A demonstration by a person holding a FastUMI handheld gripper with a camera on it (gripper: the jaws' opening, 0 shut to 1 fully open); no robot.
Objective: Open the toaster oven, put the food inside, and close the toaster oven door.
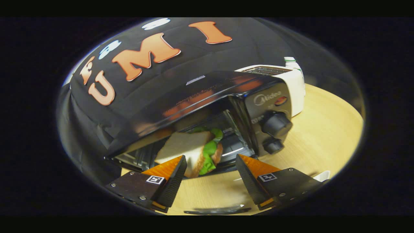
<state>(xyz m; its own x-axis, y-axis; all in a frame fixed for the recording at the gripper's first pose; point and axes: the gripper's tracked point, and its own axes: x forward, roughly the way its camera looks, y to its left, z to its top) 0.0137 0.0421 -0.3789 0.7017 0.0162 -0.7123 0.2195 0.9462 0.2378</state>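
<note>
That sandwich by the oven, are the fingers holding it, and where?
Nothing is held. The gripper is open, its fingers wide apart. The sandwich sits just ahead of them, leaning at the toaster oven opening.

I see toaster oven (207,94) glossy black, two black knobs (276,124). Sandwich (194,150): pale bread, green leaf, brown crust. My gripper (210,168): orange fingers (171,166) with black ribbed pads, black-and-white square tags. Table (323,136) light wood grain. Toaster (291,81) behind looks white, hard to tell through blur.
</note>
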